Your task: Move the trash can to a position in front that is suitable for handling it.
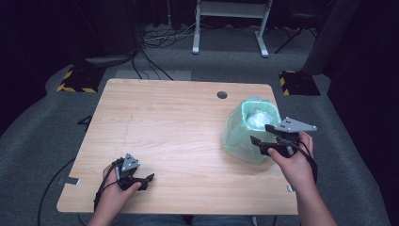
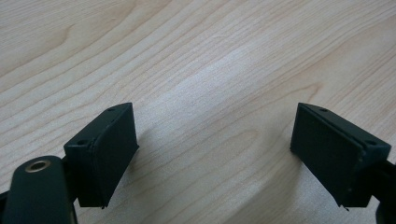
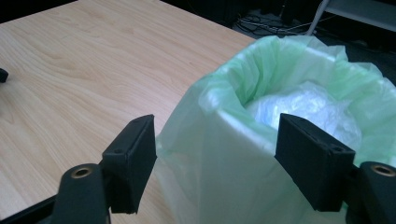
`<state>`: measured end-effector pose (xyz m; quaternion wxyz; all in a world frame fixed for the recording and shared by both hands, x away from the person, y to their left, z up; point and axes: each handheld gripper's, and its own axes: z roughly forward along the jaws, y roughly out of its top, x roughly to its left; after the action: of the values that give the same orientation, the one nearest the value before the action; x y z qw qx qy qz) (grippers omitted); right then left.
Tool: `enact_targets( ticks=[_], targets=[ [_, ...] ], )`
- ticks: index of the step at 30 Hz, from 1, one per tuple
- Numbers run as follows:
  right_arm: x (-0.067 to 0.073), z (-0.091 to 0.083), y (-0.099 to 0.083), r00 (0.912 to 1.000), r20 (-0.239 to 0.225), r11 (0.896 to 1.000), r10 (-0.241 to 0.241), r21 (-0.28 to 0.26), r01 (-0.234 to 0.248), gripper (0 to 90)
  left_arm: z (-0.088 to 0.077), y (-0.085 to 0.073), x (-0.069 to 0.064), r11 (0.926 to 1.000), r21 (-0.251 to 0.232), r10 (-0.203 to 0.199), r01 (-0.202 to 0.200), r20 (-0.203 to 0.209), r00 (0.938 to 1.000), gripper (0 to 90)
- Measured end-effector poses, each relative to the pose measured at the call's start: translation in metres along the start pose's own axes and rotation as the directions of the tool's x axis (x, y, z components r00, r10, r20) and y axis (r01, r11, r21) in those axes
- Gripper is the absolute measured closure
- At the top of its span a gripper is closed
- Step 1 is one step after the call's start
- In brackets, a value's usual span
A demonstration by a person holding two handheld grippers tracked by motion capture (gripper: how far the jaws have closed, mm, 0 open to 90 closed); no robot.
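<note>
The table (image 1: 179,122) was a pale wood top with rounded corners, and it carried the work in front of me. It had a small dark round hole (image 1: 222,95) near its far edge.

Toward its right side stood a small bin lined with a pale green bag (image 1: 244,136); the bag's edge was folded out over the bin's rim and hung loosely down the sides. Inside lay a crumpled wad of white plastic (image 1: 259,117), sitting high in the opening.

My right tongs (image 1: 266,140) were held at the near right side of the bin, just at the level of its rim. In the right gripper view their two black jaws stood wide apart, one on each side of the bag's near wall, released and pressing on nothing; I could not tell whether either pad brushed the film.

My left tongs (image 1: 147,181) rested low near the table's front left corner, well apart from the bin. In the left gripper view their jaws were spread wide over bare wood grain, released, with nothing between them
</note>
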<state>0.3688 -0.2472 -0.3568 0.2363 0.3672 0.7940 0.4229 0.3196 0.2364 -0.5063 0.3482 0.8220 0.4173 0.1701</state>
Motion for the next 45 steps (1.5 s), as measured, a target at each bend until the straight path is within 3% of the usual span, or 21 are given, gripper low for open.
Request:
enact_targets(
  ticks=[12, 19, 25, 32, 35, 41, 45],
  targets=[
    [-0.001, 0.024, 0.012, 0.9999, 0.007, 1.000, -0.015, 0.022, 0.015, 32.8, 0.000, 0.000, 0.000, 1.0000, 0.000, 0.000, 0.000, 0.000, 1.0000, 14.6],
    [-0.002, 0.040, 0.015, 0.9997, 0.014, 0.999, -0.019, 0.043, 0.018, 40.0, 0.000, 0.000, 0.000, 1.0000, 0.000, 0.000, 0.000, 0.000, 1.0000, 14.5],
    [-0.004, 0.051, 0.015, 0.9997, 0.005, 0.997, -0.024, 0.074, 0.023, 52.8, 0.000, 0.000, 0.000, 1.0000, 0.000, 0.001, -0.001, 0.001, 1.0000, 14.6],
    [-0.003, 0.058, 0.017, 0.9991, -0.002, 0.995, -0.042, 0.093, 0.042, 73.7, 0.000, 0.000, 0.000, 1.0000, 0.000, 0.000, 0.000, 0.001, 1.0000, 14.6],
    [-0.002, 0.058, 0.018, 0.9994, -0.006, 0.995, -0.033, 0.095, 0.034, 77.0, 0.000, 0.000, 0.000, 1.0000, 0.000, 0.000, 0.000, 0.001, 1.0000, 14.6],
    [0.009, 0.055, 0.019, 0.9988, -0.027, 0.995, -0.041, 0.095, 0.044, 78.4, 0.000, 0.000, 0.000, 1.0000, 0.000, 0.001, -0.001, 0.002, 1.0000, 14.5],
    [0.025, 0.051, 0.022, 0.9967, -0.066, 0.995, -0.048, 0.086, 0.054, 80.2, 0.000, 0.000, 0.000, 1.0000, 0.000, 0.001, -0.001, 0.002, 1.0000, 14.5]
  ],
)
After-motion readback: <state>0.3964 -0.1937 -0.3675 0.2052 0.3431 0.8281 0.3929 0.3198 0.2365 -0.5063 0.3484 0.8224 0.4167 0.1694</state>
